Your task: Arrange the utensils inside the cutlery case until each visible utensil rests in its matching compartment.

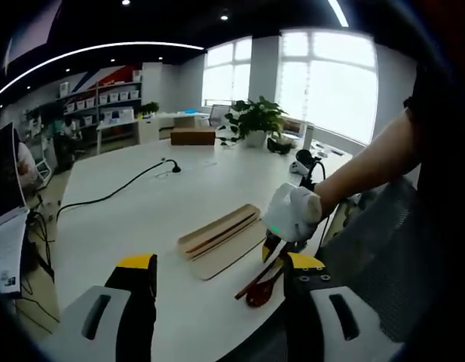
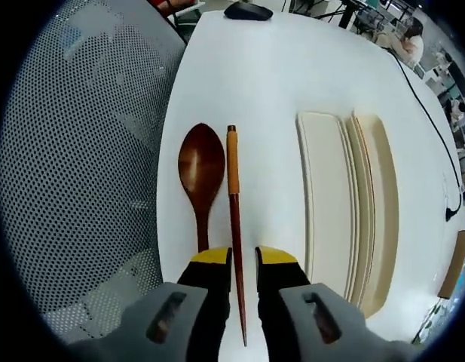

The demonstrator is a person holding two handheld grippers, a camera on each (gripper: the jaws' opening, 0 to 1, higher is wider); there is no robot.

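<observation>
A dark red wooden spoon [image 2: 202, 167] and a red chopstick [image 2: 234, 211] with an orange top lie side by side on the white table, near its edge. My right gripper [image 2: 244, 260] is low over them. Its jaws stand a narrow gap apart astride the chopstick, with a sliver of table showing beside it. The spoon's handle runs under the left jaw. To the right lies the cream cutlery case [image 2: 326, 204] with its lid [image 2: 379, 188] beside it. In the left gripper view my left gripper [image 1: 221, 265] is wide open above the table, short of the case [image 1: 217, 235].
A grey mesh chair [image 2: 81, 173] stands against the table edge by the spoon. A gloved hand [image 1: 292, 213] holds the right gripper [image 1: 271, 249]. A black cable [image 1: 111, 194] crosses the far table. A potted plant [image 1: 255, 121] and a wooden box [image 1: 192, 136] sit at the back.
</observation>
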